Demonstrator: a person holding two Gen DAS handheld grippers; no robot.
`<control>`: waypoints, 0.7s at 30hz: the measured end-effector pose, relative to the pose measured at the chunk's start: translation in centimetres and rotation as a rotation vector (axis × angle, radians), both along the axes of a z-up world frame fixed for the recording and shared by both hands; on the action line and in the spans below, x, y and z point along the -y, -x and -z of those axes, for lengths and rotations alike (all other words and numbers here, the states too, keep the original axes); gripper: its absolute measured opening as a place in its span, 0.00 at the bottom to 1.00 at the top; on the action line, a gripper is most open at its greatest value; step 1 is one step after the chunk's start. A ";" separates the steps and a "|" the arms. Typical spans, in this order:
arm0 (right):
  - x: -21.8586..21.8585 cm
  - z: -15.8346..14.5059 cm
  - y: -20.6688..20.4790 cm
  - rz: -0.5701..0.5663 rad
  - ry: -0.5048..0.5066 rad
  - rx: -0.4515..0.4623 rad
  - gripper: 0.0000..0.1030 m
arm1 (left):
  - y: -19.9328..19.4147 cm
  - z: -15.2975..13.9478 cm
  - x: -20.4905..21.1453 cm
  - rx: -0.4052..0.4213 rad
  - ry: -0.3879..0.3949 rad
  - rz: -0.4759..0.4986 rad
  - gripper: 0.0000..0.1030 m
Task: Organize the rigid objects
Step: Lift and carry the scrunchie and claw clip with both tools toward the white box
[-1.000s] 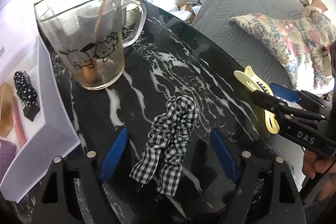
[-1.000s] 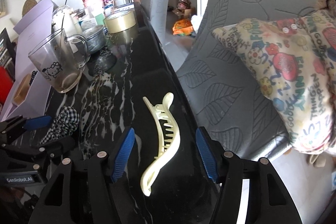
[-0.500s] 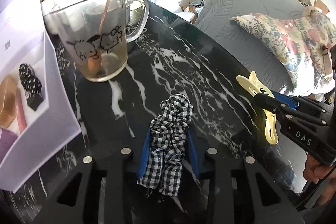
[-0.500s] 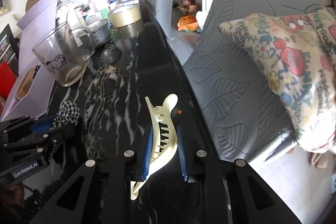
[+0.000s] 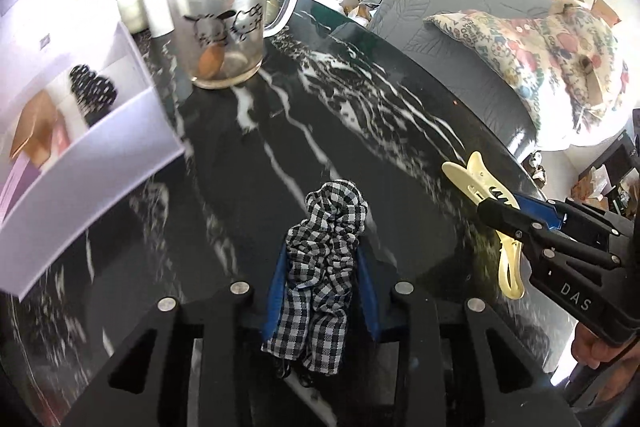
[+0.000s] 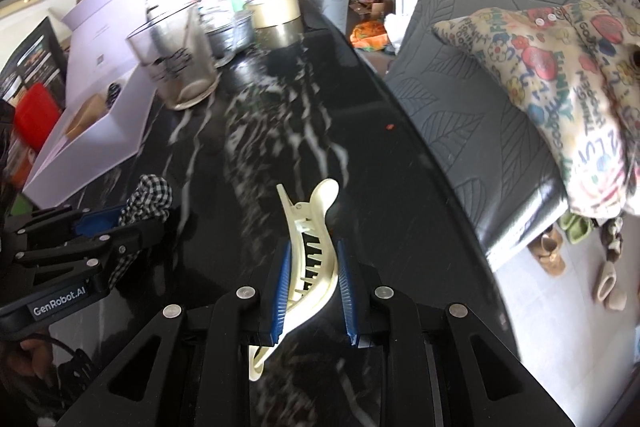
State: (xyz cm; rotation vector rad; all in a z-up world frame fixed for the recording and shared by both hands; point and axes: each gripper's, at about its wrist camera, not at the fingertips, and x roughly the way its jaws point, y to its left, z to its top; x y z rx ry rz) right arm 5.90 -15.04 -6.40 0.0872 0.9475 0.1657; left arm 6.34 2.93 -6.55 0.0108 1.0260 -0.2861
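Observation:
My left gripper [image 5: 322, 269] is shut on a black-and-white checked scrunchie [image 5: 324, 247] and holds it above the black marble table [image 5: 360, 115]. My right gripper [image 6: 312, 271] is shut on a cream hair claw clip [image 6: 310, 251], lifted off the table. The clip also shows in the left wrist view [image 5: 480, 187], held by the right gripper [image 5: 516, 215]. The scrunchie [image 6: 150, 197] and left gripper [image 6: 108, 231] show at the left of the right wrist view. A white open box [image 5: 92, 155] at the left holds a spotted item [image 5: 94, 95] and a tan item [image 5: 34, 129].
A glass mug [image 5: 222, 27] with a wooden spoon stands at the back near the box. A round tin [image 6: 276, 15] and a metal bowl [image 6: 230, 33] stand behind it. Grey chairs [image 6: 480, 115] and a patterned cushion [image 6: 560, 75] line the table's right edge.
Both grippers closed, the left on the scrunchie and the right on the clip, then lifted them off the table. The views have drawn back and up a little.

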 end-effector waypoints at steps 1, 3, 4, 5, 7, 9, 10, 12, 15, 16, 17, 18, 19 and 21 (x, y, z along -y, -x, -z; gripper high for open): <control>-0.3 0.0 0.4 -0.006 -0.003 0.000 0.22 | 0.5 0.0 -0.3 0.000 0.000 -0.002 0.32; -0.7 0.0 1.3 -0.019 -0.002 0.000 0.22 | 1.5 0.0 -0.6 0.000 0.005 -0.004 0.32; -1.1 0.0 1.9 -0.027 0.000 0.002 0.22 | 2.1 0.0 -0.7 0.001 0.005 -0.004 0.32; -1.3 0.0 2.1 -0.032 -0.001 0.004 0.22 | 2.5 0.1 -0.8 0.003 0.002 -0.003 0.32; -1.7 0.1 2.8 -0.043 -0.004 0.005 0.22 | 3.5 0.1 -1.0 0.006 0.000 -0.003 0.32; -2.1 0.2 3.6 -0.052 -0.006 0.009 0.22 | 4.3 0.1 -1.1 0.013 -0.006 0.005 0.32; -2.3 0.3 4.0 -0.058 -0.003 0.014 0.22 | 4.7 0.2 -1.0 0.016 -0.015 0.013 0.32; -2.8 0.3 4.6 -0.069 0.006 0.020 0.22 | 5.6 0.1 -1.3 0.018 -0.015 0.016 0.32; -3.5 0.2 5.7 -0.098 0.011 0.027 0.22 | 6.1 0.2 -1.3 0.021 0.009 0.011 0.32; -3.7 0.3 5.9 -0.105 0.009 0.028 0.22 | 6.1 0.3 -1.4 0.027 0.015 0.009 0.32; -3.9 0.3 6.1 -0.111 0.008 0.031 0.23 | 6.2 0.3 -1.5 0.032 0.021 0.006 0.32; -4.0 0.4 6.1 -0.114 0.010 0.034 0.26 | 6.2 0.4 -1.7 0.038 0.030 0.002 0.32; -4.1 0.4 6.2 -0.117 0.015 0.039 0.28 | 6.2 0.4 -1.8 0.040 0.036 -0.002 0.32; -4.1 0.4 6.3 -0.117 0.012 0.042 0.42 | 6.3 0.4 -2.0 0.045 0.052 -0.014 0.32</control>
